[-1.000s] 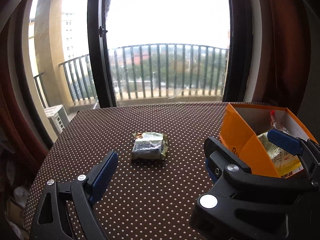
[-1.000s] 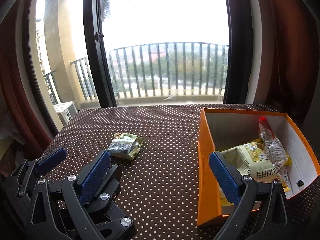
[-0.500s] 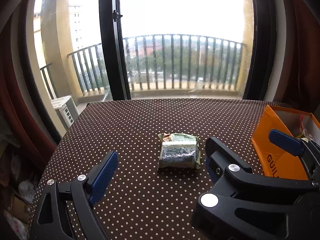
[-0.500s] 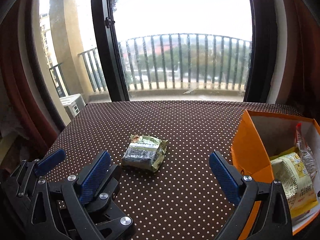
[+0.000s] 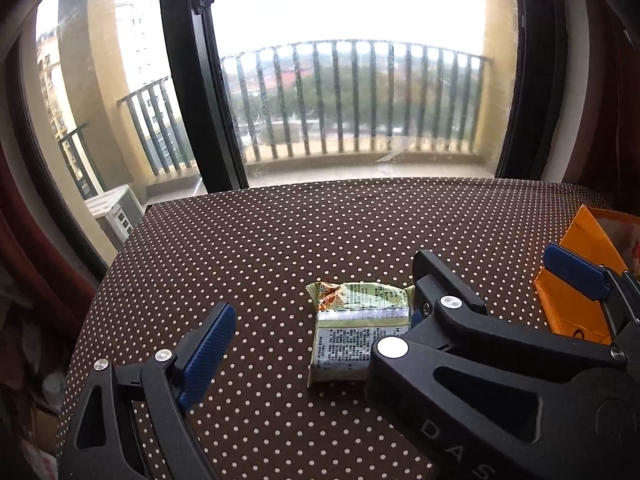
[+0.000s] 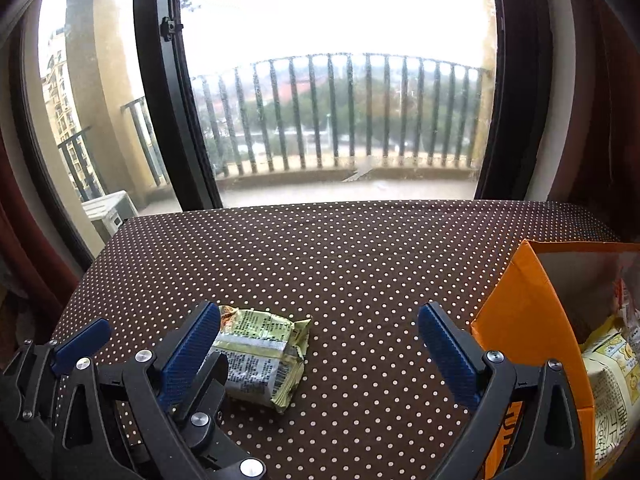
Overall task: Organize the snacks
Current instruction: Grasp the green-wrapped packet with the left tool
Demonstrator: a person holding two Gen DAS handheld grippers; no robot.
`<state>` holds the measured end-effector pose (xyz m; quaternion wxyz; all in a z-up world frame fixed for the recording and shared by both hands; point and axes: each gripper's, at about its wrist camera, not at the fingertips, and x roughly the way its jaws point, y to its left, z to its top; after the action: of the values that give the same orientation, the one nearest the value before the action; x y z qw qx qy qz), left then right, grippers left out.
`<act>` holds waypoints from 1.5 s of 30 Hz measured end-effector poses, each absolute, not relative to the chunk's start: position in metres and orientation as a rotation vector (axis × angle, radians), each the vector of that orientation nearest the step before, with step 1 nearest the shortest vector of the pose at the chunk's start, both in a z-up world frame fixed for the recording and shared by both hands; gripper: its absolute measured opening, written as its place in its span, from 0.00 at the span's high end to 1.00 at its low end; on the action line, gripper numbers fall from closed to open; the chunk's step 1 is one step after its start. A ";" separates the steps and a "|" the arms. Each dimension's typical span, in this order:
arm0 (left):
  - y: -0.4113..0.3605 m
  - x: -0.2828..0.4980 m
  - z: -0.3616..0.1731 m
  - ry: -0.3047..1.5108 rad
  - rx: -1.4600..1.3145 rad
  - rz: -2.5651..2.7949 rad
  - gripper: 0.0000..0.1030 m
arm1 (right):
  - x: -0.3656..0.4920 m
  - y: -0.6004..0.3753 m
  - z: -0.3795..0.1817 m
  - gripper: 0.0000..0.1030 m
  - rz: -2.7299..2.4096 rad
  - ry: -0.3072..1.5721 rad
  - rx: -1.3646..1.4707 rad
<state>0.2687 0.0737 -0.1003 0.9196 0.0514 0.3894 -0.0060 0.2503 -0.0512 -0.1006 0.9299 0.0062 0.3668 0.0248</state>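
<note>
On the dotted tablecloth [image 5: 320, 232], left wrist view, the green snack packet [image 5: 356, 336] lies between the wide, empty jaws of the left gripper [image 5: 316, 328]; only a corner of the orange box [image 5: 576, 304] shows. The step in hand appears to be the approach; next, close on the packet.

The right wrist view shows the right gripper [image 6: 320, 344] wide and empty, the packet [image 6: 260, 356] beside its left finger [image 6: 188, 352], and snacks already in the box [image 6: 528, 320].
</note>
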 end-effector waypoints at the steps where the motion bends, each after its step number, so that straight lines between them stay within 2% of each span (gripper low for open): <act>1: 0.072 0.273 -0.104 0.808 0.118 -0.015 0.12 | 0.255 -0.053 -0.104 0.02 0.049 0.759 0.016; 20: 0.058 0.325 -0.181 0.961 0.054 -0.063 0.11 | 0.302 -0.083 -0.172 0.02 0.005 0.925 0.109; 24: 0.064 0.321 -0.181 0.942 0.034 -0.059 0.11 | 0.303 -0.077 -0.172 0.02 0.012 0.916 0.099; 29: 0.056 0.304 -0.179 0.930 0.054 -0.059 0.17 | 0.303 -0.079 -0.175 0.02 0.002 0.916 0.117; 31: 0.055 0.302 -0.179 0.928 0.048 -0.070 0.22 | 0.303 -0.080 -0.176 0.02 -0.006 0.914 0.112; 45: 0.055 0.268 -0.177 0.928 0.085 -0.001 0.23 | 0.271 -0.075 -0.181 0.02 0.025 0.923 0.101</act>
<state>0.2676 0.0552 -0.1766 0.8934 0.0409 0.4473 -0.0007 0.2705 -0.0755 -0.1812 0.8941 0.0489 0.4450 0.0122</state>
